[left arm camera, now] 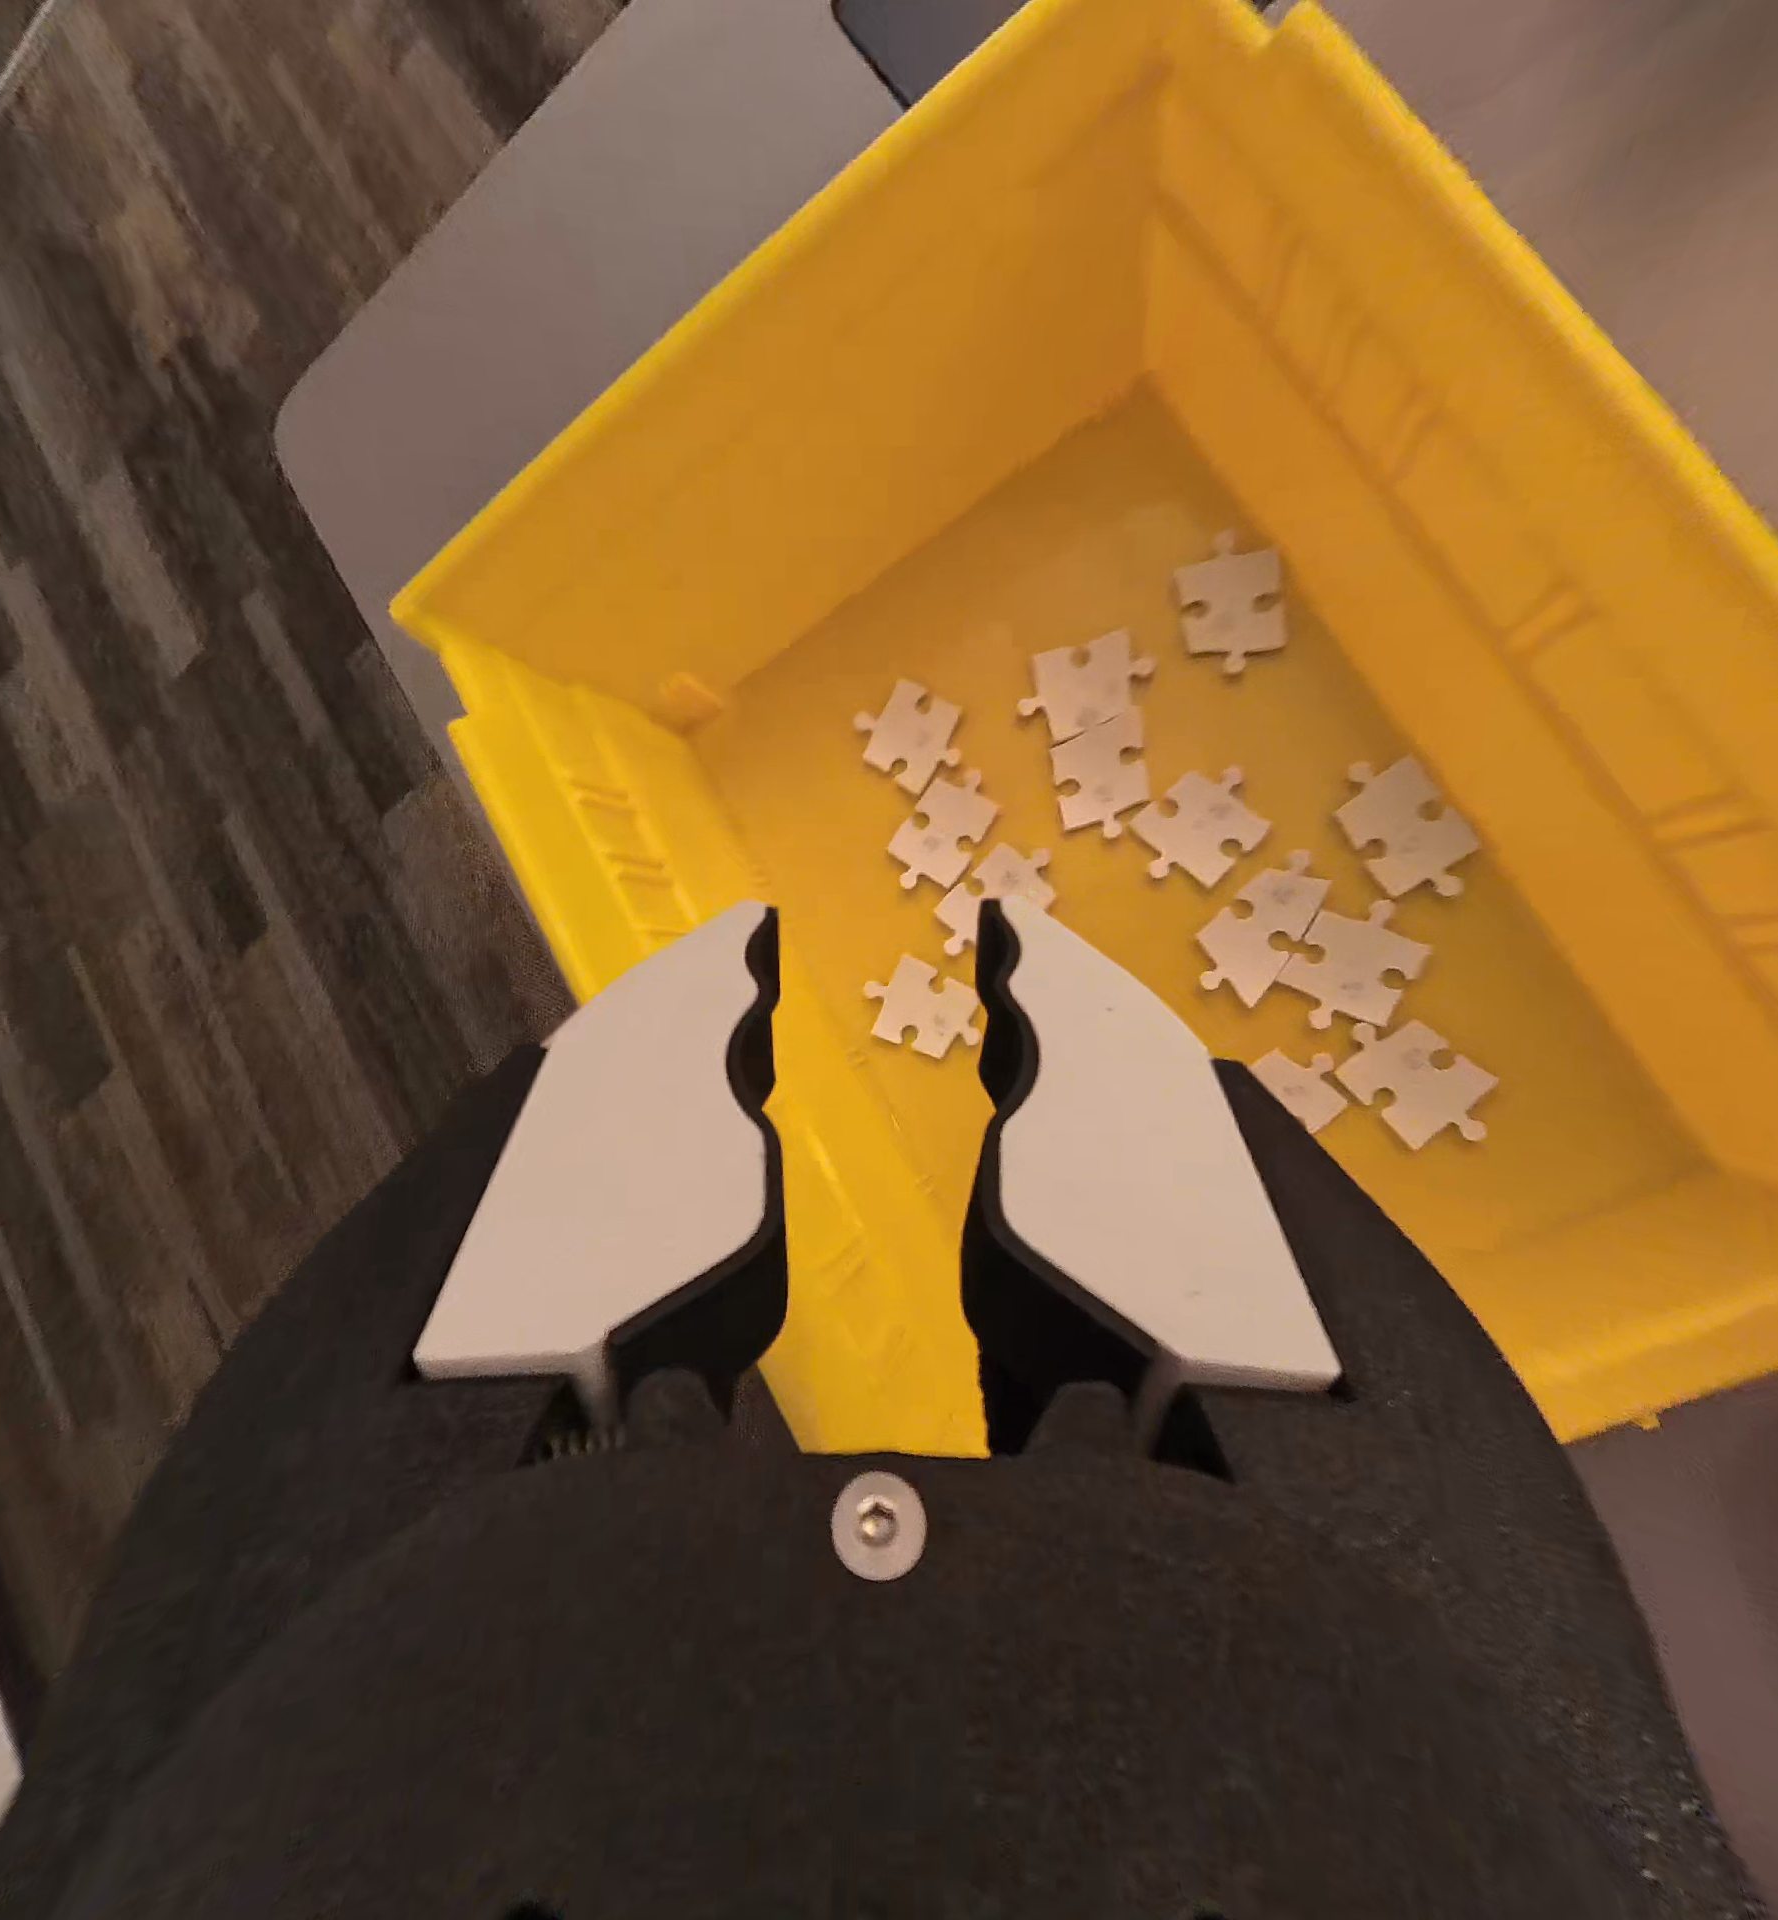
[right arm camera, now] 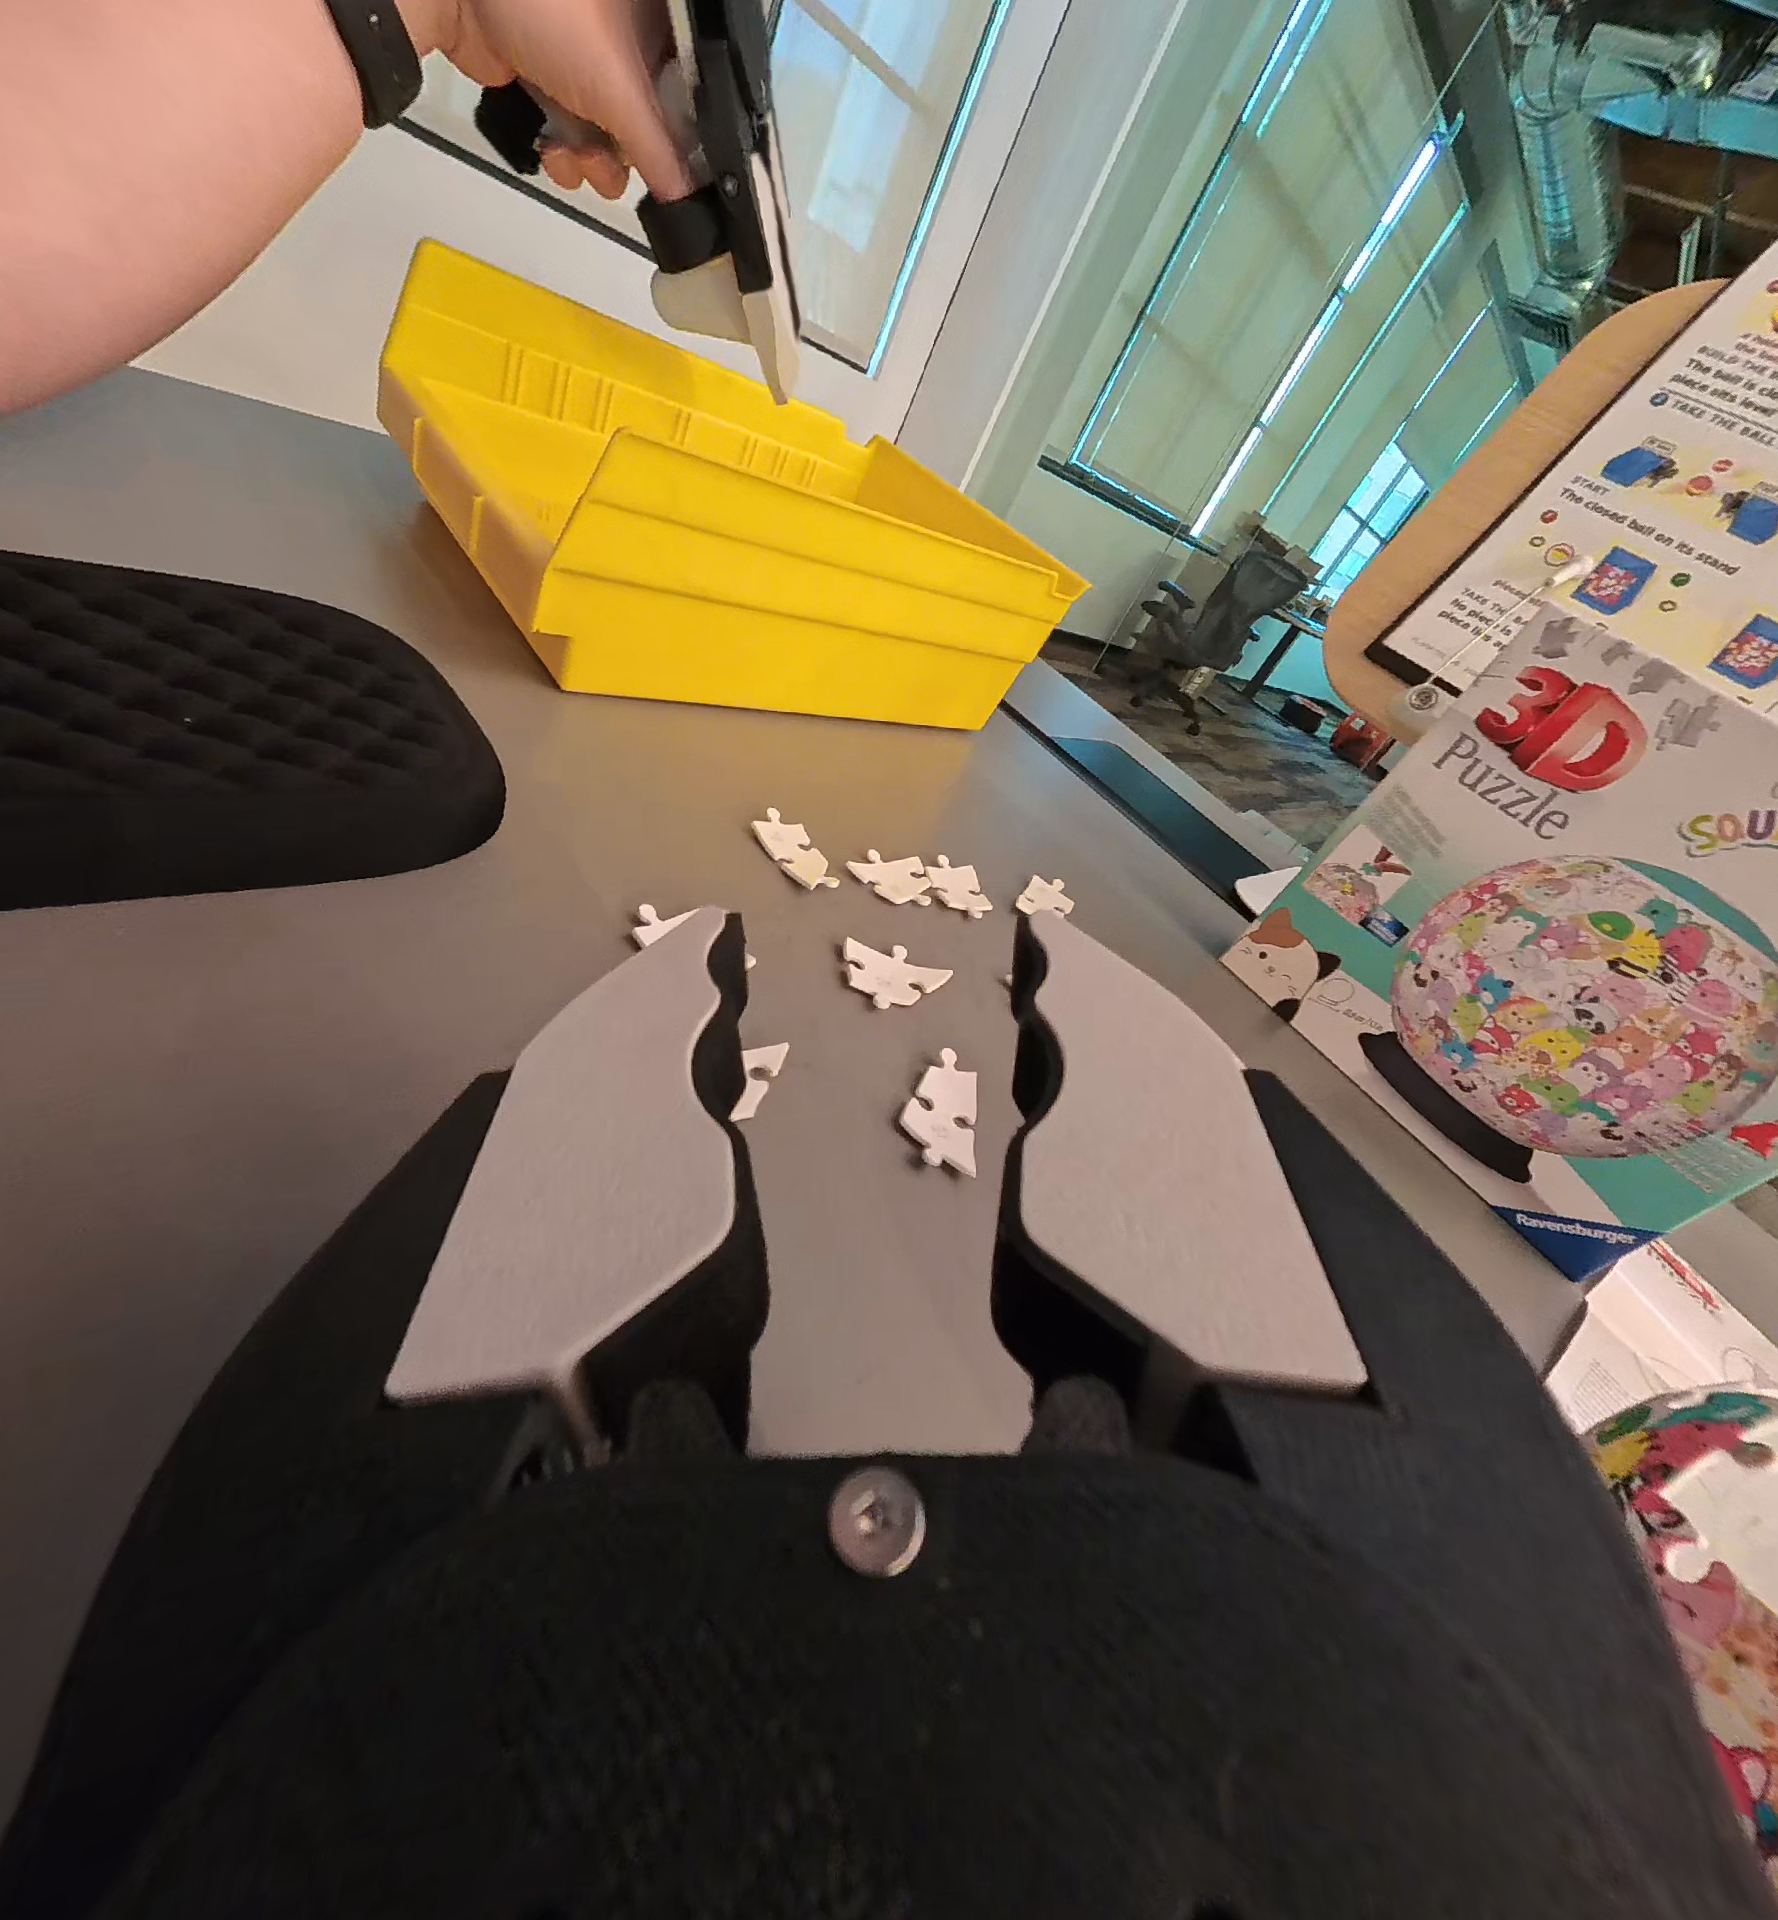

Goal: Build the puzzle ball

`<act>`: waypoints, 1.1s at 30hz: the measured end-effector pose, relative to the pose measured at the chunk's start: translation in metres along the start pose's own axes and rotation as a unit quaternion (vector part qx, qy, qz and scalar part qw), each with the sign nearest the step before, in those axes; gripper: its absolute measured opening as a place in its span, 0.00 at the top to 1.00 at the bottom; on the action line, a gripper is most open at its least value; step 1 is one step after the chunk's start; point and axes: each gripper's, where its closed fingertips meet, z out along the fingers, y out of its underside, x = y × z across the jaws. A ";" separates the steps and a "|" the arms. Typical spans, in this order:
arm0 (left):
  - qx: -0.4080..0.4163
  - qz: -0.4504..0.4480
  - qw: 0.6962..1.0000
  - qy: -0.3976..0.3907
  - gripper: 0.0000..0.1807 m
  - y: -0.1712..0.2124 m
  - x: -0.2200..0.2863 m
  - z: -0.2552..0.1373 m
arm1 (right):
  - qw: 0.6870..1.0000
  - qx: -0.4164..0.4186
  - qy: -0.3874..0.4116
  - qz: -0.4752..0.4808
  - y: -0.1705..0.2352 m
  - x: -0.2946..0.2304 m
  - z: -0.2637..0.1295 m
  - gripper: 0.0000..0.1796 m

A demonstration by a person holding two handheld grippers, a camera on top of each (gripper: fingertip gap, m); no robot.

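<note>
A yellow bin (left arm camera: 968, 436) holds several white puzzle pieces (left arm camera: 1199, 826), blank side up. My left gripper (left arm camera: 877, 920) hovers above the bin's near-left wall, open and empty. In the right wrist view the same bin (right arm camera: 781, 623) sits at the back of the grey table (right arm camera: 241, 1039), with the left gripper (right arm camera: 773, 364) held by a hand above it. My right gripper (right arm camera: 872, 930) is open and empty, low over the table. Several white puzzle pieces (right arm camera: 890, 971) lie scattered on the table between and just beyond its fingers.
A black padded mat (right arm camera: 158, 727) lies at the left of the table. The puzzle box (right arm camera: 1550, 956) stands at the right, an instruction sheet (right arm camera: 1695, 468) behind it. Coloured puzzle parts (right arm camera: 1737, 1621) lie at the lower right. The table edge and carpet floor (left arm camera: 116, 623) show left of the bin. One gripper's finger ends stand about 40 cm off the other's.
</note>
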 end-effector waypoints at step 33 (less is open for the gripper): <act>-0.032 -0.023 0.999 -0.013 0.83 0.006 -0.005 0.010 | 1.000 -0.004 -0.004 0.001 0.001 -0.001 0.002 0.73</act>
